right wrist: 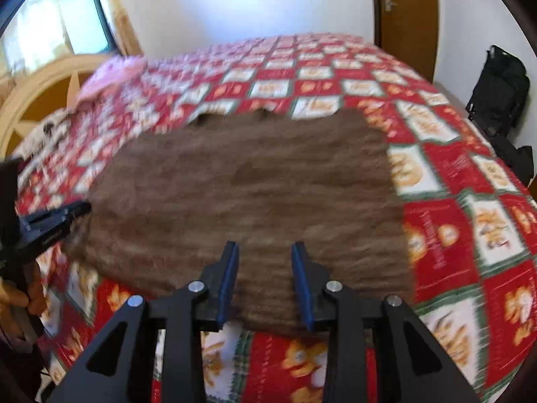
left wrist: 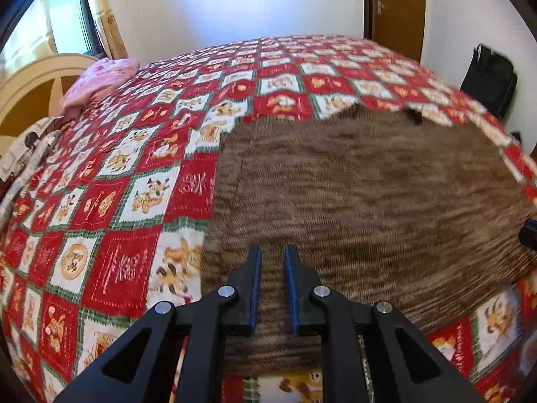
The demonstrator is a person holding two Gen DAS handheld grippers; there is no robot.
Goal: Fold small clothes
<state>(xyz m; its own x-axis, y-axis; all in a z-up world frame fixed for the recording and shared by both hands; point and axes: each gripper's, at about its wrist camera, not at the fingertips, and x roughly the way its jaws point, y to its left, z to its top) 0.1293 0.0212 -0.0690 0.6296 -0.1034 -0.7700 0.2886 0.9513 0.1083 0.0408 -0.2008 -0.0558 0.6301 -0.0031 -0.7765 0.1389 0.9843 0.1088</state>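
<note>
A: Where's the garment?

B: The brown knitted sweater (left wrist: 362,194) lies spread flat on the bed's red patchwork quilt (left wrist: 110,181), straight ahead of both tools. The left hand-held gripper (left wrist: 272,252) hovers over its near hem with the jaws a narrow gap apart, nothing between them. The right hand-held gripper (right wrist: 265,247) is over the same hem, jaws wider apart, also empty.

A: How would you take the fold?

B: I'd pinch the hem near each bottom corner, one tool to a side, lift both evenly and carry the edge forward toward the neckline (both views are smeared by motion, so I can't make out the sleeves). Knit stretches, so a shallow, level bite should keep the fold square.

A: Any baskets or boxes?

B: None I can see. Far off to the left of the tools there's a pink bundle of cloth (left wrist: 100,80) by the headboard; to the right, a black bag (right wrist: 500,90) on the floor, contents hidden.
</note>
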